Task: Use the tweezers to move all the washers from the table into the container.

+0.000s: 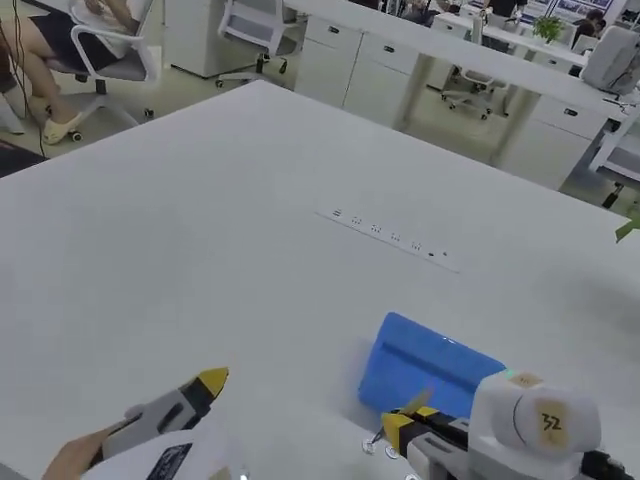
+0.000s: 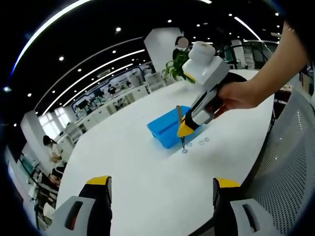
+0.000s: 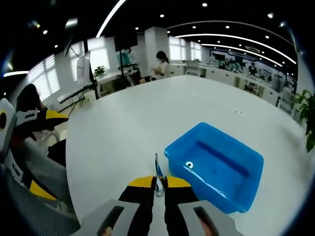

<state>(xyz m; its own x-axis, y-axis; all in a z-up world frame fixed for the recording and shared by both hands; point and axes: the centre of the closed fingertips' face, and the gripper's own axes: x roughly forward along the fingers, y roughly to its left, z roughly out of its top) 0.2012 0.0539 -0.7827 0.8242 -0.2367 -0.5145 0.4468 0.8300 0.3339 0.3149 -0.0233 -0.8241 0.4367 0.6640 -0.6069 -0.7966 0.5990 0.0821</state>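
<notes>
Right claw (image 3: 157, 183) of mine, close to the tabletop's (image 1: 200, 250) near edge, is pinched tight on the tweezers (image 3: 157, 169). Seen from the left gripper view, their tips point down at a washer (image 2: 184, 151) lying on the tabletop just off the container's near corner; whether the tips grip it, I cannot tell. Two more washers (image 2: 202, 143) lie just beside the first. My left claw (image 2: 162, 184) hangs toward the near left corner, well apart from the work, jaws spread wide and holding nothing. Just past the tweezers sits the blue container (image 1: 430, 365), toward the right along the near edge, with one washer in it (image 3: 189, 165) close to a wall. Farther on, a socket strip (image 1: 390, 235) is set flush in the middle of the tabletop. Beyond the far edge stand office chairs (image 1: 255, 25) and white desks (image 1: 470, 60).
</notes>
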